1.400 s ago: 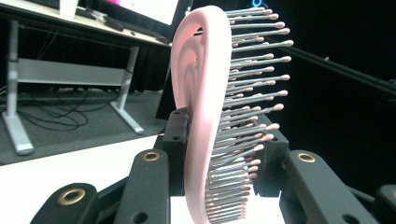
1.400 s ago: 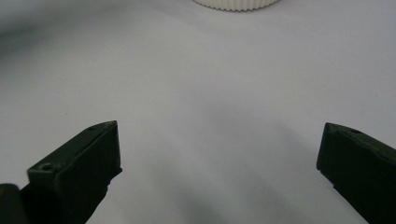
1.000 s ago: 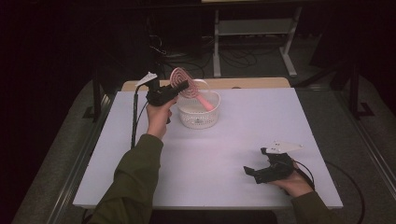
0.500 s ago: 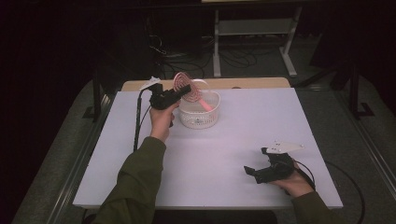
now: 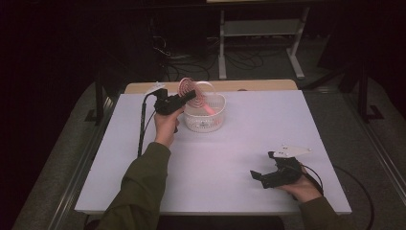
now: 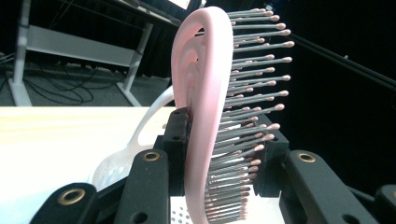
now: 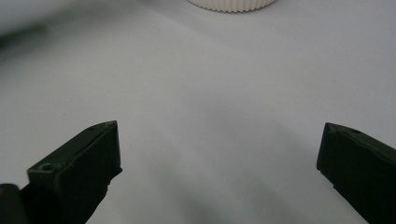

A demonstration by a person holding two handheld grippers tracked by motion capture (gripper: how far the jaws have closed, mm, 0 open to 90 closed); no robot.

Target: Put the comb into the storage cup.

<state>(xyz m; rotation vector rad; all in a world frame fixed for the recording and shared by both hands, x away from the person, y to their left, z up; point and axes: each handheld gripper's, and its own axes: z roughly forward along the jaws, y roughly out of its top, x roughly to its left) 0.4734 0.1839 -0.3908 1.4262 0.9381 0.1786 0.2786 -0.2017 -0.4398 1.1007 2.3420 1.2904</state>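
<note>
left gripper point(image 5: 190, 96) is clamped on the pink hairbrush point(image 6: 205, 116), jaws pinching the paddle across its back and bristle side. the left gripper view shows the brush standing up between the jaws, bristles sticking out to one side.

in the high view the brush point(image 5: 187, 87) is held in the air just above the near-left rim of the white basket point(image 5: 205, 123), which sits at the far middle of the white table point(image 5: 239, 143). something pink lies inside the basket, can't tell what. a white slotted spoon-like handle point(image 6: 140, 135) shows behind the brush in the left gripper view, looks like it belongs with the basket but not sure.

right gripper point(image 5: 261, 176) is parked on the table at the near right, jaws wide apart with nothing between them. right gripper view confirms it: bare tabletop between the jaws, basket base point(image 7: 232, 4) far off at the top edge.

step in hand, my read: brush held at the basket; can't tell whether it's going in or coming out.

next move if it's a drop: brush needs to be over the basket opening, not the rim, and tilted so the paddle clears the wall before letting go. risk is bristles catching on the rim or the basket tipping, since it looks light. right gripper is free to steady it.
</note>
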